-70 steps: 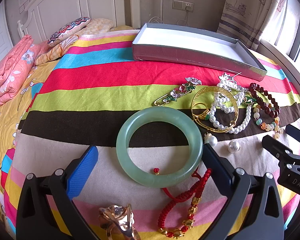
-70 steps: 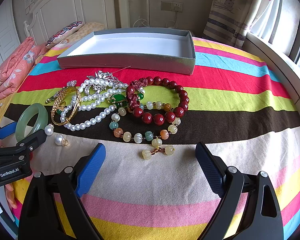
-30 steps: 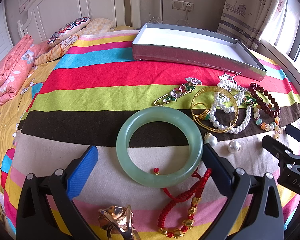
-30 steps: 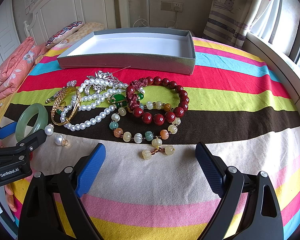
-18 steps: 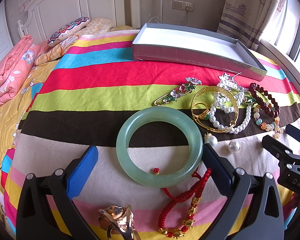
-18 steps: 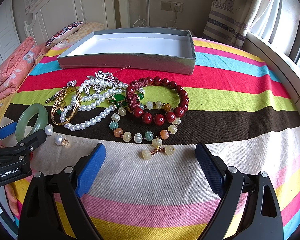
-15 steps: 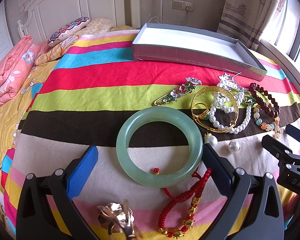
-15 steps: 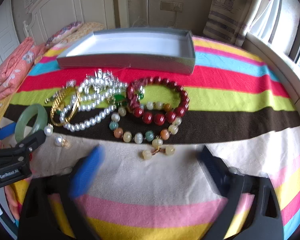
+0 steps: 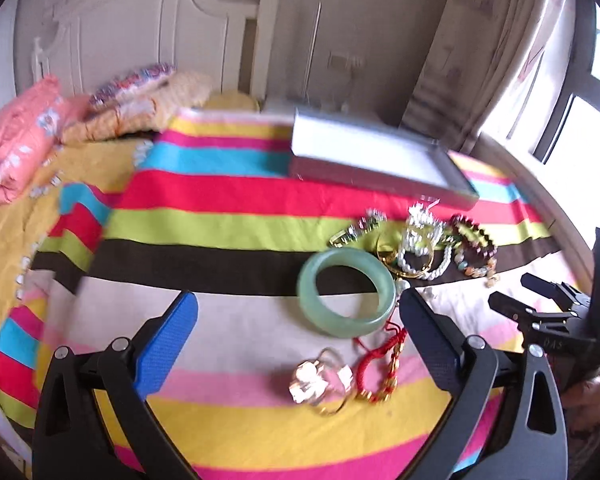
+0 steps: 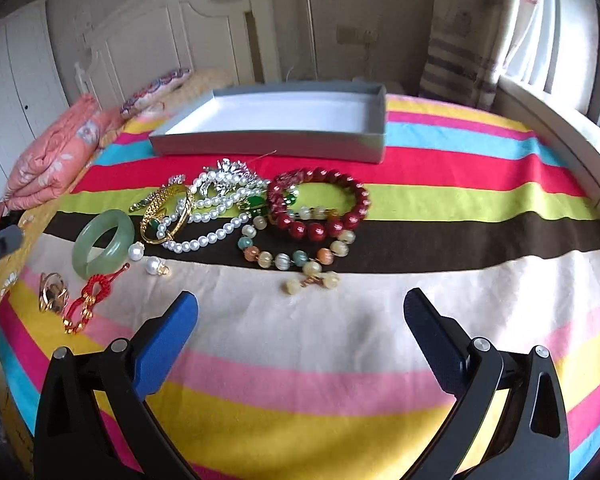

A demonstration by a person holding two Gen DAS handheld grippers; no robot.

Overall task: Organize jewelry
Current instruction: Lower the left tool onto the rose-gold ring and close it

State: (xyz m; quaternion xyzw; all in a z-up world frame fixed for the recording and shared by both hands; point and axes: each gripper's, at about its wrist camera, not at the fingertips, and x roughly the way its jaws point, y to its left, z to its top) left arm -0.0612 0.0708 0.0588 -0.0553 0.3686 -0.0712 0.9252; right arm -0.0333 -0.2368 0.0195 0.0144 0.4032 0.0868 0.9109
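Jewelry lies on a striped bedspread. A green jade bangle (image 9: 346,294) (image 10: 103,242) sits left of a gold bangle (image 10: 166,216), a pearl necklace (image 10: 210,216), a dark red bead bracelet (image 10: 320,208) and a pastel bead bracelet (image 10: 288,258). A red cord bracelet (image 9: 380,360) (image 10: 88,300) and a gold ring piece (image 9: 320,382) (image 10: 52,292) lie nearer me. The grey tray (image 9: 380,168) (image 10: 268,142) stands beyond, with nothing in it. My left gripper (image 9: 298,324) is open, raised, the jade bangle near its right finger. My right gripper (image 10: 300,320) is open above bare cloth.
Pink folded bedding (image 10: 52,156) and pillows (image 9: 140,92) lie at the bed's left, with a white headboard (image 10: 172,32) behind. Curtains and a window ledge (image 10: 560,120) run along the right. Two loose pearl earrings (image 10: 148,260) rest beside the jade bangle.
Both grippers have lifted and pulled back, so the jewelry looks smaller and farther. The left view swung left and is blurred. No piece of jewelry has moved.
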